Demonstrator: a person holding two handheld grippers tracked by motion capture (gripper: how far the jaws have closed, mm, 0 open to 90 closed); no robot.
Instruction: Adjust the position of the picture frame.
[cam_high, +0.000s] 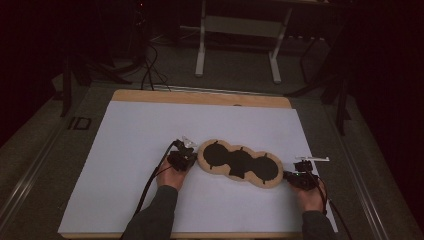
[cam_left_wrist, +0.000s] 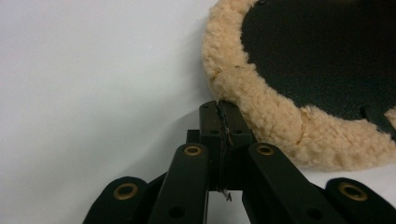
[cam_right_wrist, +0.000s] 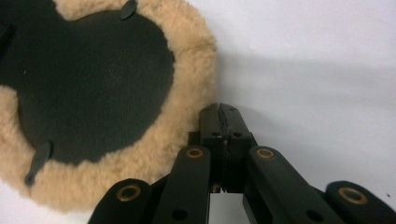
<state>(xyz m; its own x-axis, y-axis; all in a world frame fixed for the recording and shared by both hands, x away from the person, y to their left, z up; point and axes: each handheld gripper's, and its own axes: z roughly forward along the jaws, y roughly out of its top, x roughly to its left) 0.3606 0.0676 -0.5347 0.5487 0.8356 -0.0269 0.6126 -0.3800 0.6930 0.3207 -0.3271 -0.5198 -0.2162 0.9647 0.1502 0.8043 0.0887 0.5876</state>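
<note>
While the long tan fleece-edged pad with three black round panels (cam_high: 240, 163) lies flat on the white sheet (cam_high: 130, 150) covering the wooden desk (cam_high: 200, 96), a tool sits at each of its two ends — an arrangement that reads as a two-ended hold, so that the soft piece could be stretched, shifted or lifted without sagging in the middle. The left tool (cam_high: 184, 156) is at the pad's left lobe, and in the left gripper view its jaws are pressed together with their tips against the woolly rim (cam_left_wrist: 261, 100); whether a pinch of fleece is caught between them I cannot tell. The right tool (cam_high: 300, 177) is at the opposite lobe, and in the right gripper view its jaws are likewise closed, their tips just beside the fluffy border (cam_right_wrist: 187, 88) and, as far as can be judged, not clamping it.

The pad is slightly slanted across the near-centre of the sheet, its left end a little farther from the person than its right. Its outline is three joined circles. The centre of each circle is a flat, matte black fabric, ringed by a thick, curly, sand-coloured pile — sheepskin-like, soft and likely to give under pressure. Small black tabs (cam_right_wrist: 38, 161) stick out from the dark panels over the fleece.
</note>
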